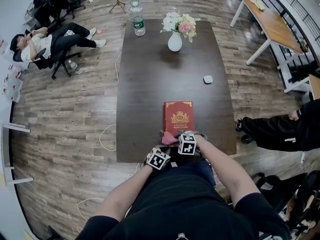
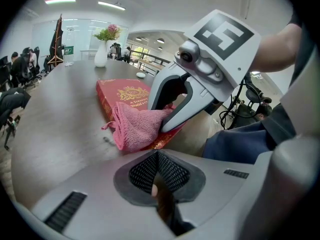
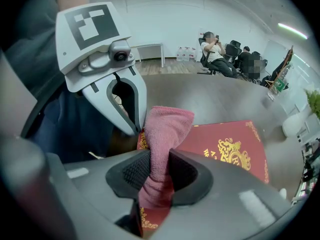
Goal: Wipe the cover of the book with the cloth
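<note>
A red book (image 1: 179,116) with gold print lies on the dark table (image 1: 150,84) near its front edge. A pink cloth (image 1: 168,138) rests on the book's near corner. My right gripper (image 3: 159,184) is shut on the cloth (image 3: 164,126), which bunches up between its jaws above the book (image 3: 230,144). In the left gripper view the right gripper (image 2: 162,123) presses the cloth (image 2: 134,128) onto the book (image 2: 127,91). My left gripper (image 2: 159,186) is shut with nothing in it, just left of the right one (image 1: 176,138), at the table's edge.
A white vase of flowers (image 1: 175,40), a water bottle (image 1: 139,26) and a small white object (image 1: 208,79) stand further back on the table. People sit on chairs (image 1: 45,43) at the far left. A person's leg (image 1: 272,131) is at the table's right.
</note>
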`<state>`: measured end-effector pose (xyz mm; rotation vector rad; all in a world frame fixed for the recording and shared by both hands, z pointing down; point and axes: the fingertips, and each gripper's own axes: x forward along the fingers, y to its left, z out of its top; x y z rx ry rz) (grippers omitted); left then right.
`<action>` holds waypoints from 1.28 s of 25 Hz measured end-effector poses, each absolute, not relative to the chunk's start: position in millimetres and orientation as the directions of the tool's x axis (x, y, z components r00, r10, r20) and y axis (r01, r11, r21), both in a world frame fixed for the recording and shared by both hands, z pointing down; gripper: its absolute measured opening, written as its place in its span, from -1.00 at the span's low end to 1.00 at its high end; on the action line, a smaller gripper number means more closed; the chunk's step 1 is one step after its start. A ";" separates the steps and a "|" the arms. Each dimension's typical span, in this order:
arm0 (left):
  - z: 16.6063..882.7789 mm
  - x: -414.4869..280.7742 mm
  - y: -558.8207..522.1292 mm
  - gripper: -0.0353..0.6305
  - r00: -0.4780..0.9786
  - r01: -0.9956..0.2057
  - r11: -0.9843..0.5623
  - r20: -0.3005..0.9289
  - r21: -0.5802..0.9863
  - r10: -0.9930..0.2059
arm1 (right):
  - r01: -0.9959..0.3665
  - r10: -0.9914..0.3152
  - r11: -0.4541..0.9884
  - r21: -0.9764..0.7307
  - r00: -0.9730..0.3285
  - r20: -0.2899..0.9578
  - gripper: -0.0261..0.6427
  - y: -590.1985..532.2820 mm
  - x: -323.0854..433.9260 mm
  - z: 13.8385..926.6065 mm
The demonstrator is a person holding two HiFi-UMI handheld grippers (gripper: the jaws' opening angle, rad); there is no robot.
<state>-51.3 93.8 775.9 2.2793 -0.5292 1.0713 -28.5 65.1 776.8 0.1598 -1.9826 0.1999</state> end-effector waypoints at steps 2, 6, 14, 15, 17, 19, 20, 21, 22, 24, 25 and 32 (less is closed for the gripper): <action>775.8 -50.3 93.3 -0.91 0.608 -0.558 -0.767 0.785 0.317 -0.118 | -0.211 -0.026 0.975 -0.066 -0.406 0.914 -0.60 65.7 -25.1 777.0; 776.0 -49.4 93.4 -0.91 0.614 -0.554 -0.771 0.780 0.315 -0.123 | -0.221 -0.029 0.973 -0.068 -0.406 0.913 -0.60 68.2 -20.1 777.7; 776.7 -52.9 94.6 -0.91 0.596 -0.569 -0.759 0.795 0.318 -0.114 | -0.243 -0.037 0.968 -0.069 -0.406 0.913 -0.60 68.7 -9.9 778.2; 777.2 -53.3 94.6 -0.91 0.595 -0.570 -0.758 0.796 0.318 -0.114 | -0.246 -0.038 0.967 -0.069 -0.406 0.913 -0.60 68.8 -8.7 778.2; 777.1 -53.0 94.3 -0.91 0.596 -0.568 -0.760 0.795 0.316 -0.115 | -0.253 -0.039 0.965 -0.072 -0.406 0.913 -0.60 69.5 -5.8 778.0; 775.9 -51.4 93.7 -0.91 0.601 -0.564 -0.763 0.790 0.315 -0.119 | -0.258 -0.043 0.964 -0.068 -0.403 0.914 -0.60 69.8 -1.6 779.2; 776.0 -50.8 93.6 -0.91 0.603 -0.564 -0.763 0.788 0.316 -0.120 | -0.261 -0.044 0.963 -0.069 -0.403 0.914 -0.60 70.2 -0.3 779.0; 776.5 -50.2 93.2 -0.91 0.607 -0.563 -0.763 0.785 0.317 -0.122 | -0.263 -0.044 0.962 -0.070 -0.404 0.914 -0.60 70.5 0.5 778.5; 777.0 -49.6 92.0 -0.91 0.612 -0.562 -0.763 0.781 0.317 -0.126 | -0.266 -0.045 0.961 -0.070 -0.404 0.914 -0.60 70.3 1.1 778.0; 777.2 -49.0 90.7 -0.91 0.616 -0.560 -0.765 0.777 0.318 -0.128 | -0.272 -0.050 0.960 -0.067 -0.401 0.915 -0.60 69.6 2.8 777.6; 777.3 -49.4 91.2 -0.91 0.614 -0.560 -0.765 0.780 0.319 -0.125 | -0.275 -0.052 0.959 -0.066 -0.401 0.915 -0.60 69.5 3.9 777.5; 779.3 -50.9 93.3 -0.91 0.597 -0.562 -0.768 0.794 0.309 -0.118 | -0.291 -0.059 0.955 -0.066 -0.401 0.914 -0.60 71.7 12.2 779.3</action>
